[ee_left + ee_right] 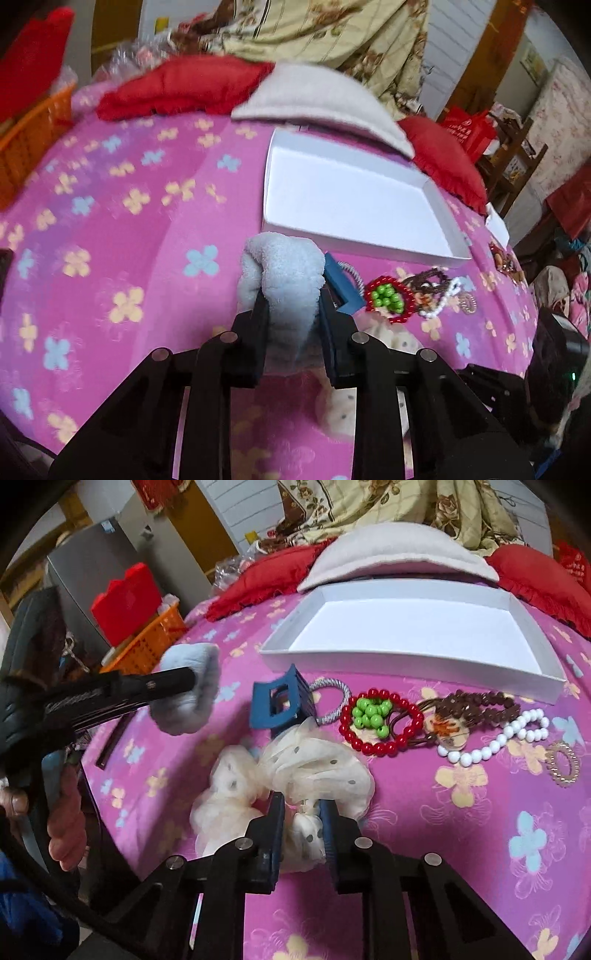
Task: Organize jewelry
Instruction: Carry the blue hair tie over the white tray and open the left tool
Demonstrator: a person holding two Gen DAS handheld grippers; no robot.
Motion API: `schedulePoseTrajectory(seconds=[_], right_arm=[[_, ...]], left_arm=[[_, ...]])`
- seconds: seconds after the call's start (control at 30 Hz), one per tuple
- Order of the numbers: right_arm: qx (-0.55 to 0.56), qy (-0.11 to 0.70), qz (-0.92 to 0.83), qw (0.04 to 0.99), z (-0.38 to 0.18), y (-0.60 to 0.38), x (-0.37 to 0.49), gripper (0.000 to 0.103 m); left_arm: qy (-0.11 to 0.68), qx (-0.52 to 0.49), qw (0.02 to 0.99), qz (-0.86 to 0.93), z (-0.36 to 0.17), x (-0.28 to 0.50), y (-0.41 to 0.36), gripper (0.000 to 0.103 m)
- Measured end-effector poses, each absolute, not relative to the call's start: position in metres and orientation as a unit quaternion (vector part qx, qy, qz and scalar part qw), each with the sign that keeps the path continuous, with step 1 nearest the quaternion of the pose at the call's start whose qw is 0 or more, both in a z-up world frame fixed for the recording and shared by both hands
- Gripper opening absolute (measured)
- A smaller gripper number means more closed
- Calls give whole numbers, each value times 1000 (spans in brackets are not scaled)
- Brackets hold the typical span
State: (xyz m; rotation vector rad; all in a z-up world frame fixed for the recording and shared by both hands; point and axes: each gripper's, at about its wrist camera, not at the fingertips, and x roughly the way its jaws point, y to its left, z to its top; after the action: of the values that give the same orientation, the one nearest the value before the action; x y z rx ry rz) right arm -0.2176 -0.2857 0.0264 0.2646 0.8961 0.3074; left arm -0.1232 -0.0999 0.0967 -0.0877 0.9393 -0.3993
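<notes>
My left gripper is shut on a fluffy pale-blue scrunchie and holds it above the pink bedspread, short of the empty white box. In the right wrist view the same scrunchie hangs at the left. My right gripper is shut on a cream dotted bow scrunchie that lies on the bedspread. Beyond it lie a blue hair claw, a silver hair tie, a red bead bracelet with green beads, brown beads, a white bead bracelet and a gold ring.
The white box lies open at the far side. Behind it are a grey cushion and red cushions. An orange basket stands at the left edge of the bed.
</notes>
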Motion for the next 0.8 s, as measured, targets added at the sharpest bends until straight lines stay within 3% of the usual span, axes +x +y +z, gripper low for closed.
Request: schedulePoseTrajectory(seconds=[0.1,0.4,0.47,0.5,0.53,0.67,0.73,0.8], right_arm=[[137,413,151,888,43,-295,-224,9],[117,385,151,903,77,-311,-219,10],[105,400,141,899,66,-308,-222,35],[102,404,135,899,60,-305,-224,67],[100,403,130,901,55,-304,-228,76],[82,426,125,892,33,-294,-230,76],[73,437,120,888,24,-292,-229,69],[69,443,118,886,18,-288,-226,68]], left_arm=[[435,-35,878,-195,114,-131,-97,23],[415,-24,885,-208,138,-125,-113,23],[408,-15,888,-209,138,-129,-119,24],[408,-12,889,-209,137,-131,-120,24],[409,-11,888,-209,136,-134,-121,24],[417,-18,883,-214,129,-146,-117,24],[422,-25,880,-215,123,-149,-114,24],[433,-33,875,-215,118,-147,-110,24]])
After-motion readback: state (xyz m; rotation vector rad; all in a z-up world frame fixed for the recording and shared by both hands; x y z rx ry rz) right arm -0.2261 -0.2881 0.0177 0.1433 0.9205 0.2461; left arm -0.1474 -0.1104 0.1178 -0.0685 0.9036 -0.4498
